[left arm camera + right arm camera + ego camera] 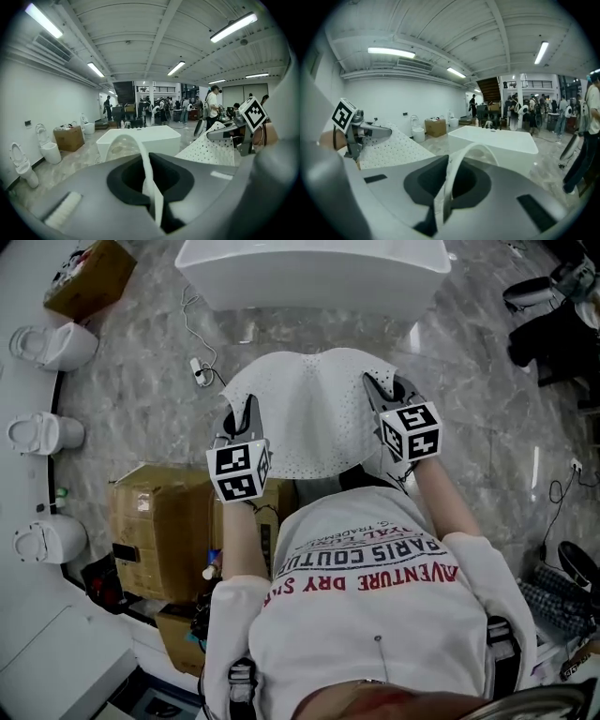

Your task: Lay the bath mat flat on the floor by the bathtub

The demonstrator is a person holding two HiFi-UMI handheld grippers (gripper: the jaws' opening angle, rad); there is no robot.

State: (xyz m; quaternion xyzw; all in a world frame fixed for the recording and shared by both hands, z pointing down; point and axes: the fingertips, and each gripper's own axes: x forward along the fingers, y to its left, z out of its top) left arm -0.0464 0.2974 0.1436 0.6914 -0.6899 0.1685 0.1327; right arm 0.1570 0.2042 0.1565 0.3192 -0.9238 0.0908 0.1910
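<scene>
Where the grey marble floor (141,381) meets a curved white platform at the far left, three toilets (42,432) stand in a row. A small cardboard box (89,277) sits past them at the top corner, and a larger cardboard box (155,531) stands nearer the person. Just right of that larger box, the left gripper (249,409) has its jaws pressed together on the left edge of the bath mat (314,418). In the left gripper view a thin white fold of the mat rises from between the closed jaws. The mat, white and dotted with small holes, hangs between both grippers, held up off the floor in front of the person's white T-shirt (375,615). Beyond it, at the top of the head view, stands the white bathtub (314,273), and a white cable with a plug (197,367) lies on the floor near its left end. The right gripper (379,392) likewise clamps the mat's right edge, jaws closed on a thin fold. Further right, dark objects (553,334) sit at the floor's edge; what they are I cannot tell.
</scene>
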